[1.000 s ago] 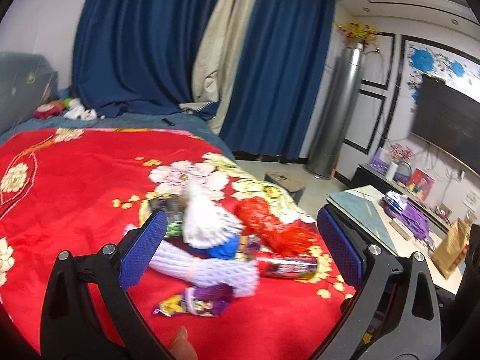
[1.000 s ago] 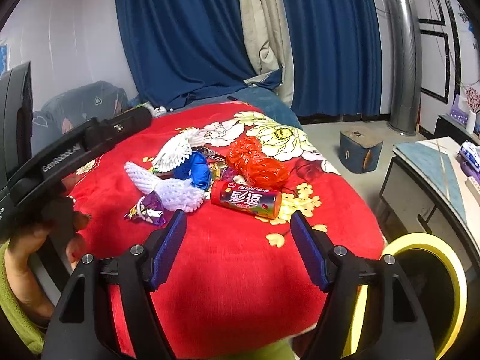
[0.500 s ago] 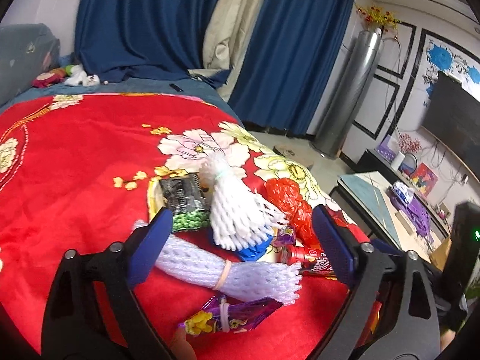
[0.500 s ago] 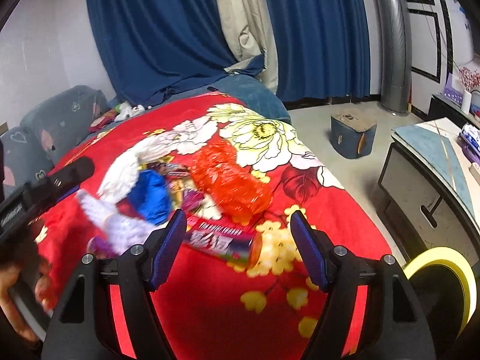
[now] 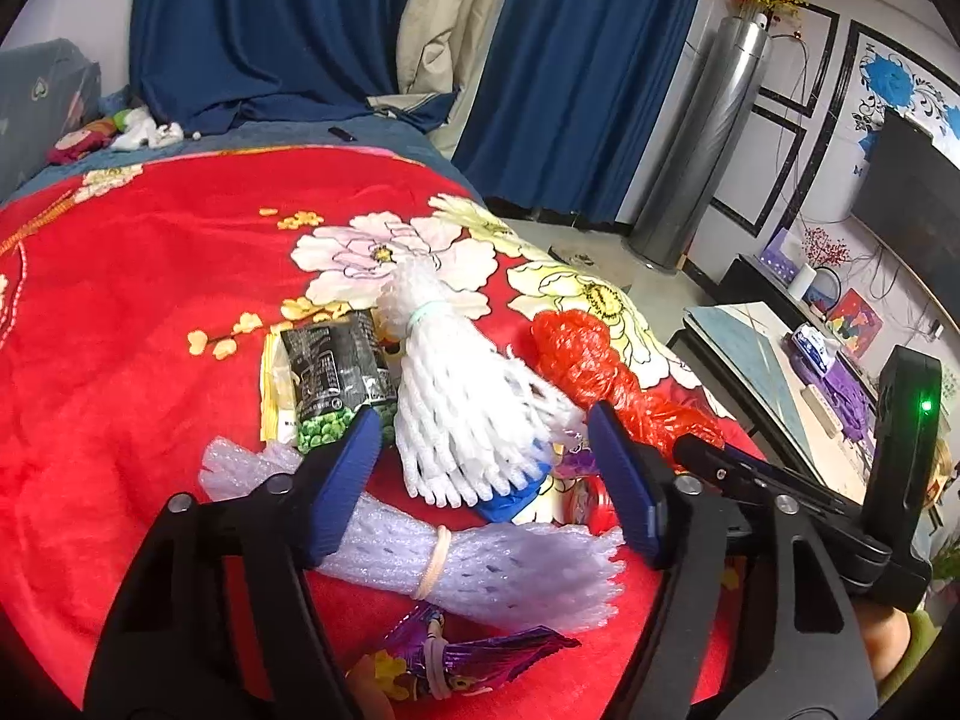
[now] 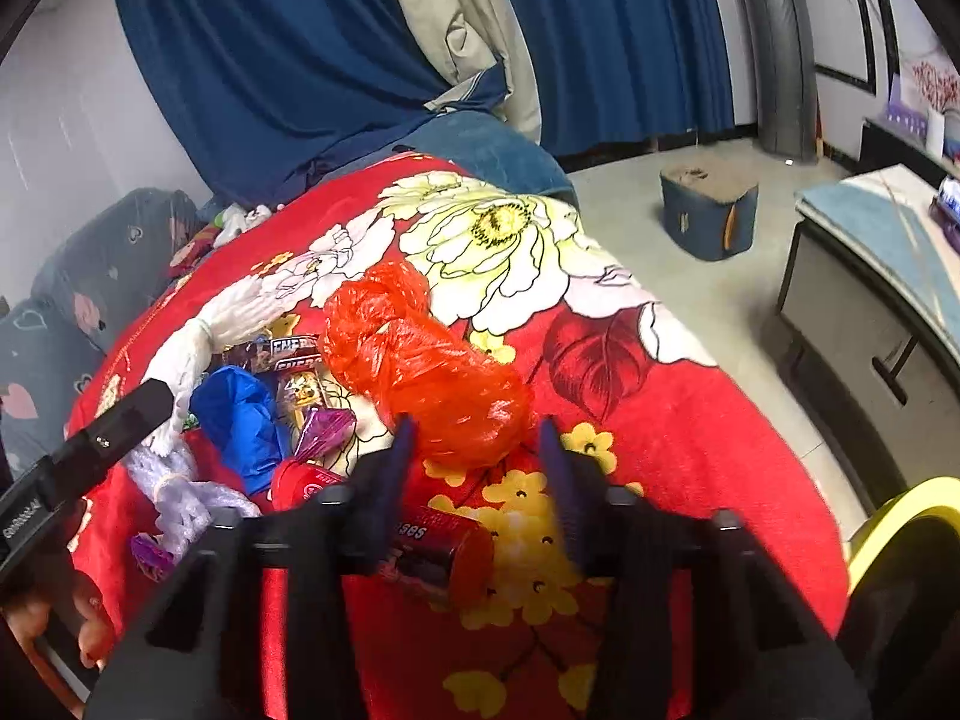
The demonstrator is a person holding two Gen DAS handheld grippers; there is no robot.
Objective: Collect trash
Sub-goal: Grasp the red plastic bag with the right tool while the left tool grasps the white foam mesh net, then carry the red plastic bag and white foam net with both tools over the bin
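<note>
- Your left gripper (image 5: 486, 474) has its jaws about half open, and they have just been closing; the flared end of the white net (image 5: 462, 414) sits between the blue pads at centre frame, but I see gaps on both sides, so nothing is held.
- That net's long axis runs from its tied neck at upper centre down to the fringe at the jaws, roughly straight along your line of reach, so you would close across its width.
- The lilac net (image 5: 480, 564) lies crosswise under the jaws, low in the frame, long axis left to right.
- Your right gripper (image 6: 474, 468) has narrower jaws, also just closing. The red bag (image 6: 420, 366) bulges into the gap from above centre; the pads look close to its lower end, though blur hides whether they touch.
- The bag's long axis slants from upper left to lower right, ending at your right jaws, so the right hand is nearer to it.
- The can (image 6: 420, 546) lies below those jaws, partly hidden.
- All the trash rests on the bed (image 6: 660, 420); the yellow rim (image 6: 900, 516) at lower right may be a bin.
</note>
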